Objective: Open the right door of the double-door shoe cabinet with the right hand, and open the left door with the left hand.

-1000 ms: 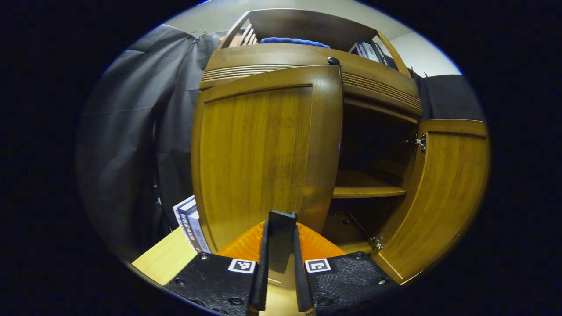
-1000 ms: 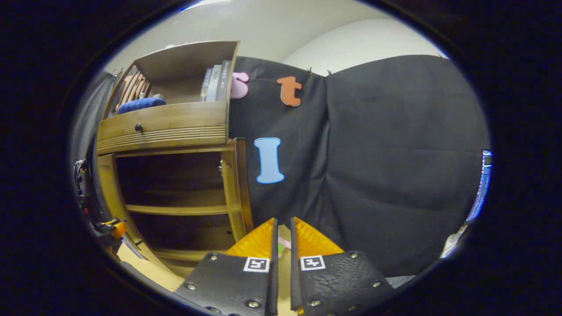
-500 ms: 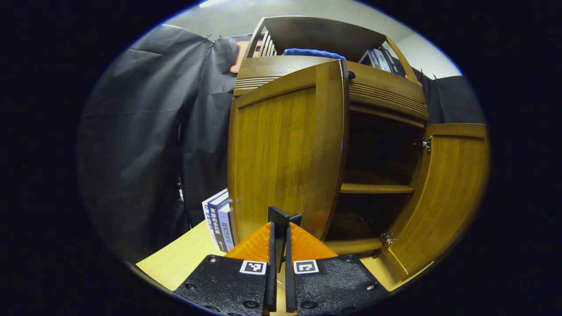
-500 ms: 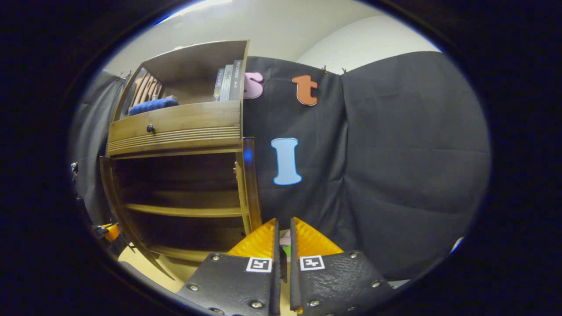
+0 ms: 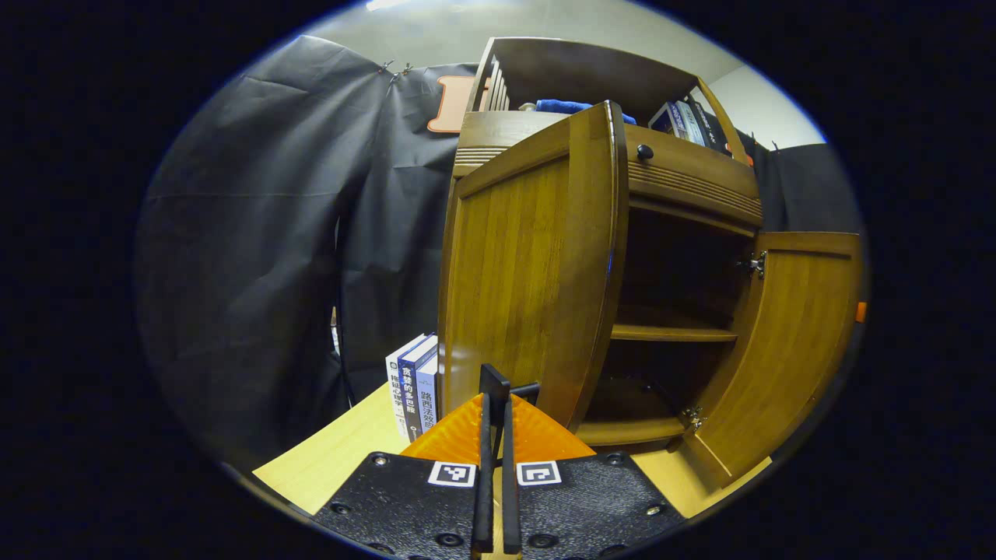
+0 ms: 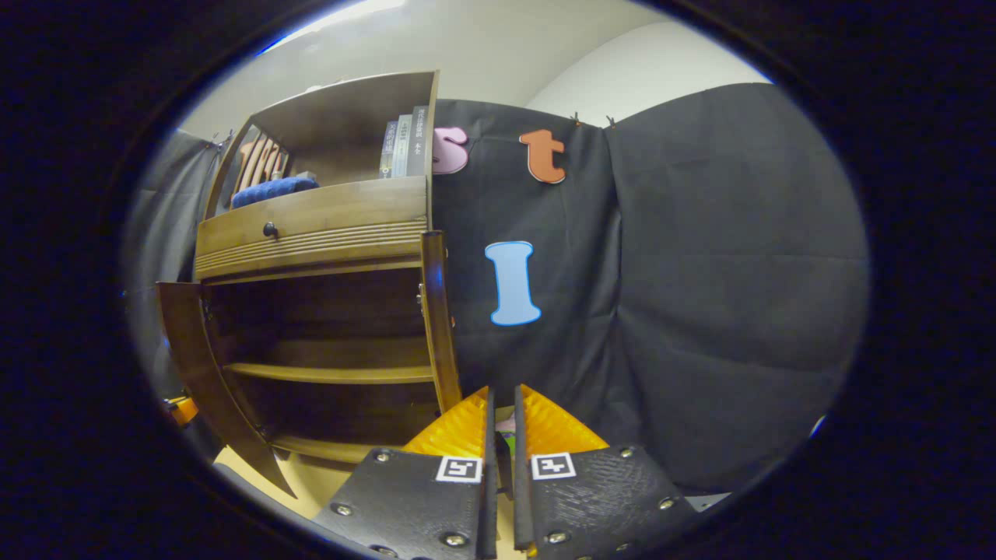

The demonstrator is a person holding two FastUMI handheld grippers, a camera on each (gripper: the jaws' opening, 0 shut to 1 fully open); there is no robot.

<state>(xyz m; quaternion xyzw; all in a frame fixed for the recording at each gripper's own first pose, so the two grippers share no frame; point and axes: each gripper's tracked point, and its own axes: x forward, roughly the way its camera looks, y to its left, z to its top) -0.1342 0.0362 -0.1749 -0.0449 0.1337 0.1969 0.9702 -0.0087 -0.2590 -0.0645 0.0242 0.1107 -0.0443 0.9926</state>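
The wooden shoe cabinet (image 5: 685,179) stands with both doors swung out. In the left gripper view the left door (image 5: 521,288) stands roughly square to the cabinet front. My left gripper (image 5: 495,389) is low on its outer face, shut on a small black handle (image 5: 529,386). The right door (image 5: 794,350) hangs wide open at the right. In the right gripper view the right door (image 6: 437,327) shows edge-on and the left door (image 6: 191,350) angles out at the far left. My right gripper (image 6: 500,400) is shut on nothing, just right of the right door's edge, apart from it.
Inside the cabinet a shelf (image 5: 669,333) crosses the dark interior. A drawer with a black knob (image 5: 644,152) sits above the doors. Books (image 5: 412,381) stand on the pale table (image 5: 327,459) left of the cabinet. Black cloth hangs behind and to the right.
The left door has swung further out with my left gripper on its handle, and that gripper's fingers have drawn closer together. The right gripper has barely moved.
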